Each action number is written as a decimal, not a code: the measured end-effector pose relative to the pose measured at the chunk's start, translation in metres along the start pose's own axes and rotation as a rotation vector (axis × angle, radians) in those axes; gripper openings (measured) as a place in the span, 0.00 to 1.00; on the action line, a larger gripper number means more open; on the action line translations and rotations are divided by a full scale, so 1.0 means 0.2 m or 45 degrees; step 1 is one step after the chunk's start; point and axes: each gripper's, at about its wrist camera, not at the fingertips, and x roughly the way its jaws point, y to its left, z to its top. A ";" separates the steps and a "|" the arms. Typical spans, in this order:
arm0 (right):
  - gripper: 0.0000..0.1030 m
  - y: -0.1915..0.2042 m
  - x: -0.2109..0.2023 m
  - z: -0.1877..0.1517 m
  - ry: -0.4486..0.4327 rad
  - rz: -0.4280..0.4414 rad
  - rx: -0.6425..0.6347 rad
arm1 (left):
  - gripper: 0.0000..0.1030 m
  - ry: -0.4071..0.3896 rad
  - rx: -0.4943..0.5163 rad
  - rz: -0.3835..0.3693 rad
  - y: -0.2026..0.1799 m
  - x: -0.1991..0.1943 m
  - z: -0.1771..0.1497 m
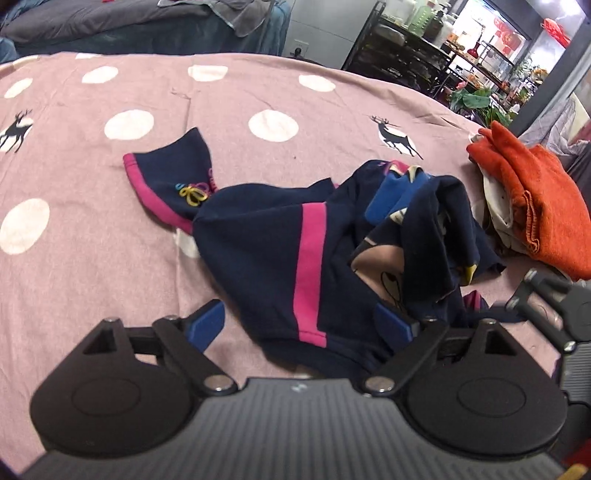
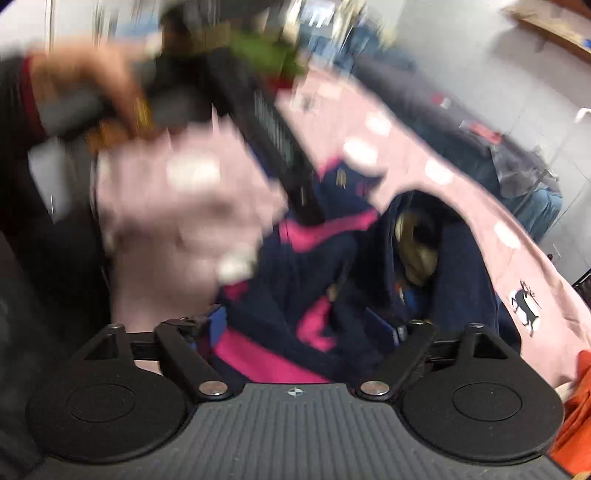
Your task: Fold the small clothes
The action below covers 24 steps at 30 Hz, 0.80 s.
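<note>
A small navy garment [image 1: 273, 251] with pink stripes and a cartoon print lies crumpled on the pink dotted bedsheet [image 1: 110, 229]. My left gripper [image 1: 301, 321] is open, its blue pads spread on either side of the garment's near edge. In the left wrist view the right gripper's blue fingers [image 1: 388, 195] sit among the far folds of the cloth. The right wrist view is blurred; there my right gripper [image 2: 303, 325] is open with the navy and pink garment [image 2: 332, 266] between and ahead of its pads.
A folded orange cloth [image 1: 535, 199] on a pale one lies at the sheet's right edge. Grey bedding [image 1: 110, 22] is beyond the sheet, metal shelves [image 1: 424, 44] at the back right. A hand and the left gripper [image 2: 110, 92] show blurred in the right wrist view.
</note>
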 end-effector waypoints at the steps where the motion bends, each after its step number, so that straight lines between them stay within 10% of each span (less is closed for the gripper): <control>1: 0.82 0.00 0.02 -0.02 0.076 0.035 -0.019 | 0.88 0.004 0.003 0.010 0.01 0.00 -0.01; 2: 0.31 0.00 0.02 -0.04 0.120 0.096 -0.024 | 0.88 0.011 0.008 0.022 0.01 0.00 -0.01; 4: 0.13 -0.01 -0.02 -0.07 0.123 0.171 0.062 | 0.88 0.030 0.008 0.049 0.03 0.01 -0.02; 11: 0.11 0.18 -0.23 0.10 -0.165 0.522 0.261 | 0.89 -0.010 -0.040 0.076 0.10 -0.02 0.05; 14: 0.36 0.30 -0.10 0.22 -0.240 0.592 0.295 | 0.89 -0.050 -0.046 0.109 0.15 -0.08 0.09; 16: 0.81 0.36 0.06 0.29 -0.234 0.642 0.372 | 0.91 -0.071 -0.043 0.147 0.18 -0.12 0.10; 19: 0.83 0.41 0.17 0.35 -0.241 0.715 0.450 | 0.95 -0.070 -0.027 0.205 0.23 -0.15 0.08; 24: 0.96 0.39 -0.02 0.24 -0.275 0.271 0.353 | 0.95 -0.018 0.097 0.250 0.24 -0.08 0.00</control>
